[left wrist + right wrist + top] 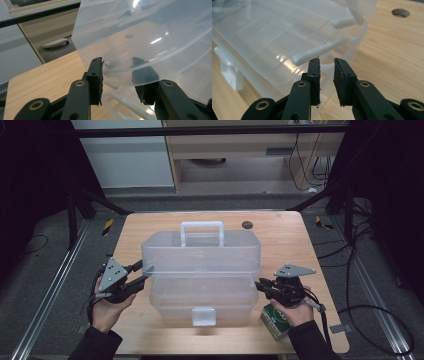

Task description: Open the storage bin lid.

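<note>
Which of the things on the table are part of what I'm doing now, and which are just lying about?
In the job:
- clear plastic box, its lid raised
- left gripper, jaws astride the lid's edge
- right gripper, jaws slightly apart, at the box's right end

Lying about:
- green carton, near the right hand
- round hole in the table

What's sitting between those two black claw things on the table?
The clear plastic box with its lid raised, seen in the high view, lies between the left gripper and right gripper.
</note>
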Demonstrator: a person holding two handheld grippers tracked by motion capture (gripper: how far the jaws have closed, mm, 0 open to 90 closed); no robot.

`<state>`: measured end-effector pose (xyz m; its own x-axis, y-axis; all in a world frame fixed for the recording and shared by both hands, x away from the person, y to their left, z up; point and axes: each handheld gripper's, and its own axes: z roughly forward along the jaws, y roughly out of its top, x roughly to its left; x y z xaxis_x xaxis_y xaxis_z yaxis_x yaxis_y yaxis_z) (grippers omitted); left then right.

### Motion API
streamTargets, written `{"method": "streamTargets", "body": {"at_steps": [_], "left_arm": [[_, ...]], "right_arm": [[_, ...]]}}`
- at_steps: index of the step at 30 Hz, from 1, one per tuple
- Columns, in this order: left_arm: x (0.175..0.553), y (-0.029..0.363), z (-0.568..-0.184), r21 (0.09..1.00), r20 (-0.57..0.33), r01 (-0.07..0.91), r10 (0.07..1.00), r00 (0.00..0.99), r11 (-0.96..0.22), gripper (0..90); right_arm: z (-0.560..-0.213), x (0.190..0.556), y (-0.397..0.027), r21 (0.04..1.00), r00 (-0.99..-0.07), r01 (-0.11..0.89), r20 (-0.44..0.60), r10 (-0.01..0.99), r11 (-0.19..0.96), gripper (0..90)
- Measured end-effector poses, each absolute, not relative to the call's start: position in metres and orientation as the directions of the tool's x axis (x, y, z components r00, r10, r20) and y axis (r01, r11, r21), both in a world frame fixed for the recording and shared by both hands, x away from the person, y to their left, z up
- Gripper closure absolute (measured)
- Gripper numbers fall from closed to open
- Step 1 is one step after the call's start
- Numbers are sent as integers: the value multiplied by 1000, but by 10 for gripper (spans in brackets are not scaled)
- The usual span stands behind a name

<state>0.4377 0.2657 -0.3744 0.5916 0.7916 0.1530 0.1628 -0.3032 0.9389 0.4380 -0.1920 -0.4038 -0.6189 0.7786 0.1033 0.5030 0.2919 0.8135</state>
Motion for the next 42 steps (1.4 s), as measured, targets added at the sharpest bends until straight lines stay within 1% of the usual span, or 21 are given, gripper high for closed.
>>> {"method": "streamTargets", "body": {"at_steps": [7,11,12,17,19,21,24,25,28,35,38,39,42], "left_arm": [[440,266,-372,941,146,166,794,590,-296,609],[444,267,-371,942,154,155,792,590,-298,614],[444,267,-371,941,144,167,794,590,-295,615],[448,266,-366,942,144,168,801,581,-291,620],[450,266,-364,944,157,151,801,578,-294,619],[451,265,-362,945,144,162,806,574,-285,618],[455,265,-358,948,157,143,807,569,-285,617],[456,264,-357,949,144,154,811,567,-276,617],[461,264,-353,953,150,137,813,563,-271,618],[472,262,-345,960,124,143,827,549,-239,621],[475,262,-343,962,103,159,835,540,-221,623],[477,262,-342,963,118,141,831,543,-229,625],[481,261,-339,964,118,141,836,537,-226,629]], "right_arm": [[-411,440,-188,792,-619,524,99,779,315,757],[-412,439,-188,787,-620,534,114,776,311,769],[-412,439,-187,785,-617,538,118,778,308,772],[-412,440,-186,778,-614,551,134,778,301,781],[-412,440,-186,779,-613,553,138,778,298,783],[-413,440,-186,777,-611,556,141,779,295,785],[-412,440,-185,776,-605,560,141,783,292,785],[-412,440,-185,773,-604,561,138,785,295,785],[-412,440,-185,773,-603,564,146,784,290,784],[-413,441,-186,774,-602,564,148,784,288,785],[-413,441,-185,773,-601,566,148,786,287,785],[-413,441,-185,773,-600,567,149,786,286,785],[-413,441,-185,773,-600,566,150,786,285,784]]}}
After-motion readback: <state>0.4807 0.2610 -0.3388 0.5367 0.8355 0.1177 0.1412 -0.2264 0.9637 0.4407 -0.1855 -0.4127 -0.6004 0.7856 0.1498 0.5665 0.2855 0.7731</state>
